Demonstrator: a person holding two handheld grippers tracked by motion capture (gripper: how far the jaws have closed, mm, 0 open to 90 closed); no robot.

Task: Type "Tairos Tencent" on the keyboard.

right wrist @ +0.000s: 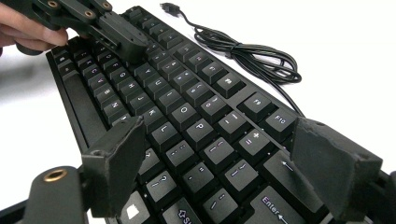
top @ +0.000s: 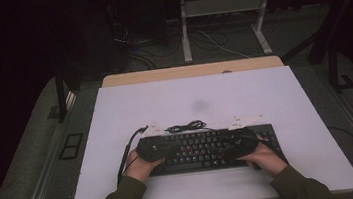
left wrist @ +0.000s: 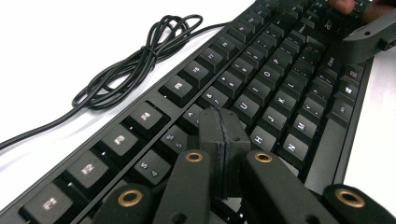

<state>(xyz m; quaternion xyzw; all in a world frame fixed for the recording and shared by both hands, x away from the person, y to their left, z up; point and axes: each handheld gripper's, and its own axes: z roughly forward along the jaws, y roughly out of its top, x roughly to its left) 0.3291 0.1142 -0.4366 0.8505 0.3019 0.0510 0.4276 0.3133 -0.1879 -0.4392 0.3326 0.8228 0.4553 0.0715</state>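
Black keyboard (top: 210, 148) lying near the six o'clock edge of the white table (top: 116, 116), its bundled cable (top: 186, 126) at twelve o'clock; left gripper (left wrist: 219, 140), jaws pressed together on nothing, over the number row; right gripper (right wrist: 224, 163), jaws wide and empty, above the punctuation keys.

Black keyboard (top: 205, 149), black cable (top: 186, 126), white table (top: 274, 93).
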